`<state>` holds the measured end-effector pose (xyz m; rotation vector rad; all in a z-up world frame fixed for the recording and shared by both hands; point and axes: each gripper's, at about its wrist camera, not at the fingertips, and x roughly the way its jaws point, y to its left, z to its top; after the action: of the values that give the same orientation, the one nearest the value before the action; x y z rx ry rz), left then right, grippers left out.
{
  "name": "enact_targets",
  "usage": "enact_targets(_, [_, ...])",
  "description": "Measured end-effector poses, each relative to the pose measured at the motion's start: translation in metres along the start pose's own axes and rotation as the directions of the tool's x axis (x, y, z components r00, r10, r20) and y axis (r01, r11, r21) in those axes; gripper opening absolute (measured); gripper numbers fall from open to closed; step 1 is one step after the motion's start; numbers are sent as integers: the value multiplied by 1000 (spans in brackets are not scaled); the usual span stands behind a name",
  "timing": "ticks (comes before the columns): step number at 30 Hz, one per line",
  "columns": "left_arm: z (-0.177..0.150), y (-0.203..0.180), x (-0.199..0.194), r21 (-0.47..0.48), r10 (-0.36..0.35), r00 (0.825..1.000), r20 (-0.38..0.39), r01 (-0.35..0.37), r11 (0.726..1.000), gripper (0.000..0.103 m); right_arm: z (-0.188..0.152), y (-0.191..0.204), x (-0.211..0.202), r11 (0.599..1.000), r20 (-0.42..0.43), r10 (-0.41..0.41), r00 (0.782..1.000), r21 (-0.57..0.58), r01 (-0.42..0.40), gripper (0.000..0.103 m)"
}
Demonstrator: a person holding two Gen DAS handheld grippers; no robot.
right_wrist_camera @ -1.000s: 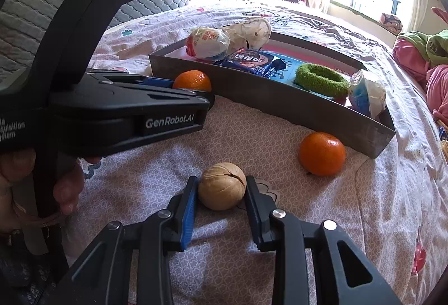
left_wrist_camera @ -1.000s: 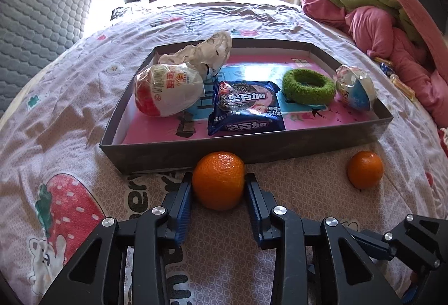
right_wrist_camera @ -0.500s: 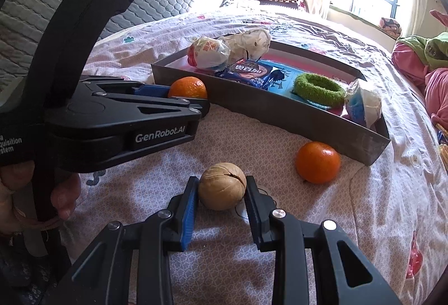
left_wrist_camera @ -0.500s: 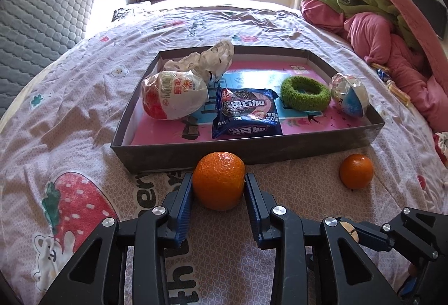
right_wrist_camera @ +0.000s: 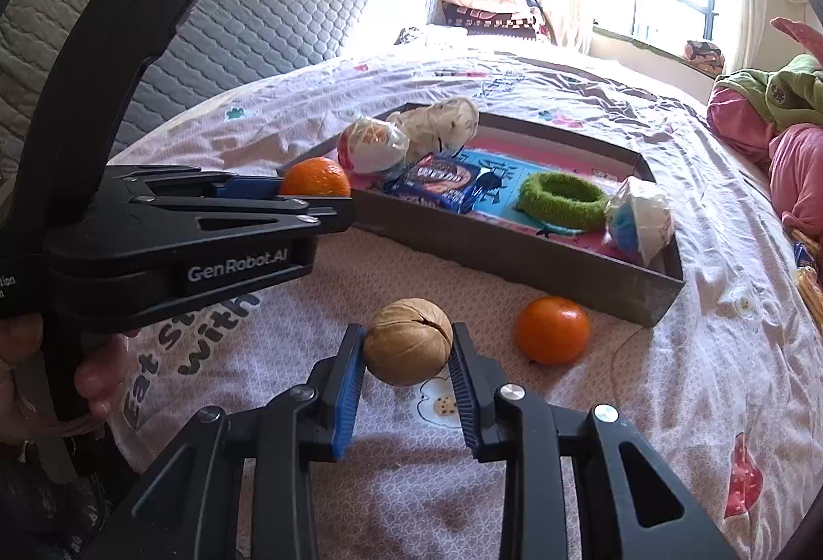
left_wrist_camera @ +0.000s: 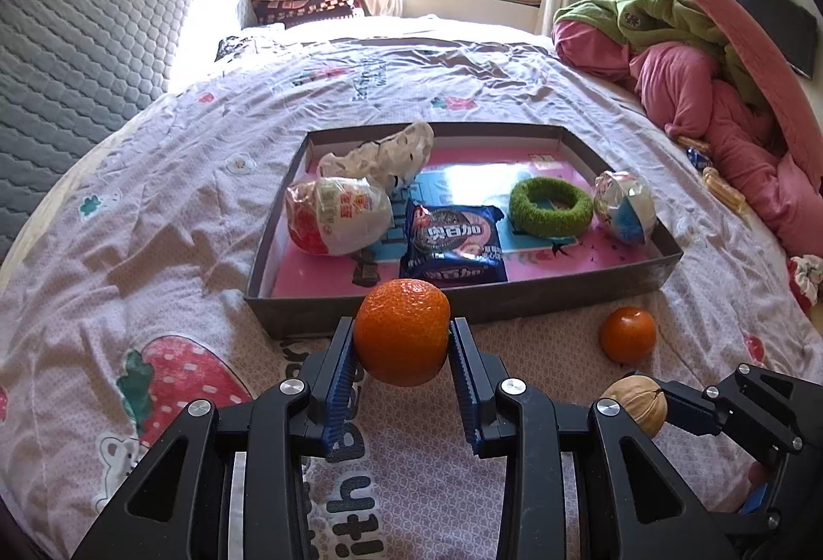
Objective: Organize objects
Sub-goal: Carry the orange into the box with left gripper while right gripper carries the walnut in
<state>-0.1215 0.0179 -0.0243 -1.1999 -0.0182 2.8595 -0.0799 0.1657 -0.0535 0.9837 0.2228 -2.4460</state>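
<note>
Where the left wrist camera looks down the bed (left_wrist_camera: 206, 179), the left claw (left_wrist_camera: 402, 346) grips an orange (left_wrist_camera: 401, 332) between its blue pads, lifted clear of the patterned bedspread. Beyond it lies a shallow grey box (left_wrist_camera: 514, 303) with a pink and blue floor. It holds a red and white wrapped snack (left_wrist_camera: 337, 215) at the near left, a crumpled white bag (left_wrist_camera: 386, 151) behind that, a blue biscuit packet (left_wrist_camera: 452, 244) in the middle, a green ring (left_wrist_camera: 550, 206) to its right and a blue and white wrapped ball (left_wrist_camera: 625, 205) against the right wall. A second orange (left_wrist_camera: 627, 335) sits on the bedspread just outside the box's near wall. At the lower right the right claw (left_wrist_camera: 638, 408) enters, mostly cut off by the frame, with a walnut (left_wrist_camera: 633, 404) held at its tip.

From the right wrist camera, the right claw (right_wrist_camera: 407, 357) is closed on the walnut (right_wrist_camera: 409, 341), its cracked shell up. The left claw (right_wrist_camera: 329, 200) crosses the left side, its body hiding the far finger and much of the orange (right_wrist_camera: 315, 177). Fingers of a hand (right_wrist_camera: 100, 377) wrap its handle, half cut off. The box (right_wrist_camera: 514, 251) shows the same contents: snack (right_wrist_camera: 373, 144), bag (right_wrist_camera: 442, 122), packet (right_wrist_camera: 437, 179), ring (right_wrist_camera: 560, 200) and ball (right_wrist_camera: 640, 220). The second orange (right_wrist_camera: 553, 328) lies beside the near wall. Print on the packet is too small to read.
</note>
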Motion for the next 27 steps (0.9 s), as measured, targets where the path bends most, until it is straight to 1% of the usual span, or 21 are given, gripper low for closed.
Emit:
enact_targets(12, [8, -5, -19, -3, 7, 1000, 27, -7, 1000, 36, 10, -10, -17, 999, 66, -26, 998, 32, 24, 33])
enact_targets(19, [14, -11, -31, -2, -9, 999, 47, 9, 1000, 36, 17, -22, -27, 997, 102, -41, 994, 70, 34, 33])
enact_targets(27, [17, -11, -36, -8, -3, 998, 62, 4, 1000, 36, 29, -40, -41, 993, 150, -76, 986, 105, 61, 33])
